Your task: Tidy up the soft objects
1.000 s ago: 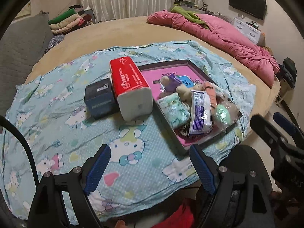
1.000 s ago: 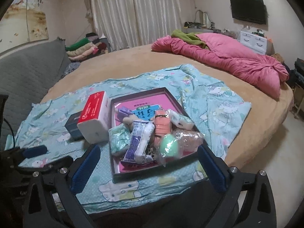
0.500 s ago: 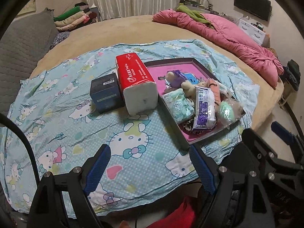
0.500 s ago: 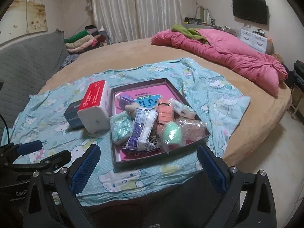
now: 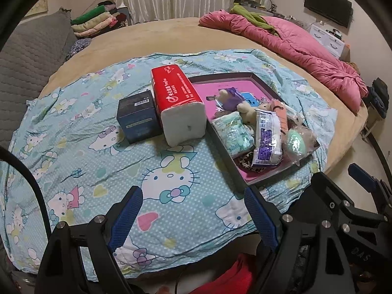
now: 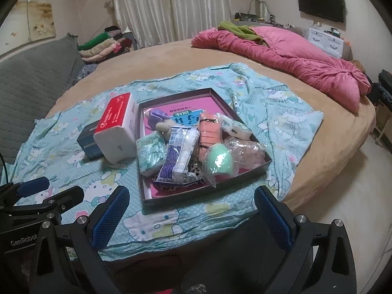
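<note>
Left wrist view: a round bed (image 5: pixel 152 36) with a tan cover fills the room; both grippers hover at its near edge.
Surface: a light blue cartoon-cat sheet (image 5: pixel 80 152) spreads over the near half of the bed, wrinkled.
Tray: a dark shallow tray (image 6: pixel 144 171) with a pink liner sits on the sheet, centre of the right wrist frame.
Soft objects: heaped in the tray's near half, touching one another: a pale green packet (image 6: pixel 150 153), a white and purple pack (image 6: pixel 180 156), an orange bundle (image 6: pixel 208 132), a mint green ball in clear wrap (image 6: pixel 218 159), a small purple plush toy (image 6: pixel 158 117).
Tissue pack: a red and white tissue pack (image 5: pixel 178 103) lies just left of the tray, touching a dark blue box (image 5: pixel 137 116) on its other side.
Left gripper: the left gripper (image 5: pixel 193 218) is at bottom centre, spread wide, nothing between the blue pads, above bare sheet.
Right gripper: the right gripper (image 6: pixel 192 215) is at bottom centre, also spread apart and empty, just short of the tray's near rim.
Room, upper right: a crumpled pink quilt (image 6: pixel 281 56), a wall television (image 6: pixel 321 0), white drawers (image 6: pixel 325 41).
Room, upper left: white curtains (image 6: pixel 171 7), a stack of folded clothes (image 6: pixel 103 46), a grey quilted headboard (image 6: pixel 31 78).
</note>
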Tool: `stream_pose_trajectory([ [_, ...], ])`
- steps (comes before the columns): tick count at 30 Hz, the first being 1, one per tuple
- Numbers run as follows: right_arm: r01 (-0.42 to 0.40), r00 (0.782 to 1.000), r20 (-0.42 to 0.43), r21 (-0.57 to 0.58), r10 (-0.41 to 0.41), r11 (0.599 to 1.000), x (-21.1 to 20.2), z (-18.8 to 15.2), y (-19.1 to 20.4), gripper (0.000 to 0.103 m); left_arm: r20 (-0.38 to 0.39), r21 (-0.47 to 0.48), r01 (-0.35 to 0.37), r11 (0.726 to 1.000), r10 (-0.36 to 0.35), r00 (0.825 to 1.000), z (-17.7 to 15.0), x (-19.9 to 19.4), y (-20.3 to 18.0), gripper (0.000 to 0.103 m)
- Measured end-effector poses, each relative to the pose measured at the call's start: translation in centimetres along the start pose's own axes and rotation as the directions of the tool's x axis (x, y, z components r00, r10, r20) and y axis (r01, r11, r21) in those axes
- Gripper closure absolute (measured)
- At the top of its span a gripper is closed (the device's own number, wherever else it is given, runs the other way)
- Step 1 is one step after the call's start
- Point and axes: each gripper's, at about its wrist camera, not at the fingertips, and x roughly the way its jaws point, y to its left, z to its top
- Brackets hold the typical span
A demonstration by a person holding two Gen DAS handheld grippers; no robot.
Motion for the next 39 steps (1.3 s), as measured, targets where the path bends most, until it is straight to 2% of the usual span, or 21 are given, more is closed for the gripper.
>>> stream_pose_trajectory([
  [39, 0.008, 1.000, 0.008, -0.017, -0.008, 1.000, -0.14, 0.03, 0.41, 0.001, -0.009, -0.016, -0.007, 1.000, 0.007, 1.000, -0.12, 0.36, 0.53, 0.019],
])
